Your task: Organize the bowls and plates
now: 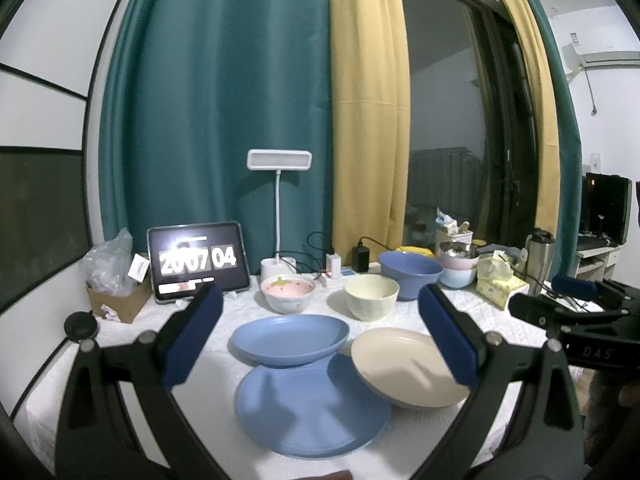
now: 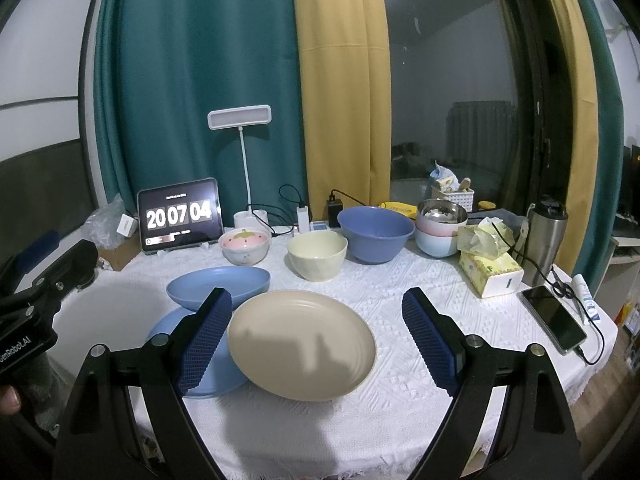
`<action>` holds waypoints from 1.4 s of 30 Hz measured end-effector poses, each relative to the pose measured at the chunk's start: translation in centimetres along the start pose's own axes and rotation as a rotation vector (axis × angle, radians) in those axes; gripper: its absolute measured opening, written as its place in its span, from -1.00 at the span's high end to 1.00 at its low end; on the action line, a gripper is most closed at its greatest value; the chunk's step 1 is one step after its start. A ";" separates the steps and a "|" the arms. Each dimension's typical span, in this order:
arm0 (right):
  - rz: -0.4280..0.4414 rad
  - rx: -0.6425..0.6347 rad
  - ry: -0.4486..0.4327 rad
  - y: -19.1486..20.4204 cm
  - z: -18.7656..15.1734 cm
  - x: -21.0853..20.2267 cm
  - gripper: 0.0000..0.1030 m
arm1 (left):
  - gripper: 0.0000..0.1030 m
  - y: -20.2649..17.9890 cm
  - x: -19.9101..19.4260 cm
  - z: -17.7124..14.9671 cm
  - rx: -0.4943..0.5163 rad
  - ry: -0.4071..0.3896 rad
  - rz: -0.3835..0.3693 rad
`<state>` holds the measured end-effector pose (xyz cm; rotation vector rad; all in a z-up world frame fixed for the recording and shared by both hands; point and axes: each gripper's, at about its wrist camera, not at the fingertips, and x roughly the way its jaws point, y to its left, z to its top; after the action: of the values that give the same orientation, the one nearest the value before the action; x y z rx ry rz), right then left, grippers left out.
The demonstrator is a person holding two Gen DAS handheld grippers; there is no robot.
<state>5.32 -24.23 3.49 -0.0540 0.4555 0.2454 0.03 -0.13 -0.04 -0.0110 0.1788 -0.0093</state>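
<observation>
Three plates: I see a flat blue plate [image 1: 312, 412] nearest me, a deeper blue plate [image 1: 290, 338] overlapping its far edge, and a beige plate [image 2: 302, 342] leaning on both.
Bowls: strawberry bowl [image 2: 244, 245], cream bowl [image 2: 317, 255] and blue bowl [image 2: 376, 232] stand behind them on the white tablecloth [image 2: 420, 304].
Left gripper [image 1: 320, 340]: released, holding nothing.
Right gripper [image 2: 318, 338]: spread wide above the beige plate.

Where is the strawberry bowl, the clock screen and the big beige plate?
strawberry bowl [image 2: 244, 242], right wrist view, on its pink inside.
clock screen [image 2: 178, 215], right wrist view, on the middle digits.
beige plate [image 2: 302, 342], right wrist view, on its flat centre.
</observation>
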 end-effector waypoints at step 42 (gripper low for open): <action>0.010 0.074 0.172 -4.8 -2.0 8.2 -0.74 | -0.91 -3.0 10.5 -4.4 0.011 0.295 -0.068</action>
<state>12.79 -27.26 -1.99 -0.0006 0.6355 0.2344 9.56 -3.33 -6.17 -0.0050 0.4728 -0.0803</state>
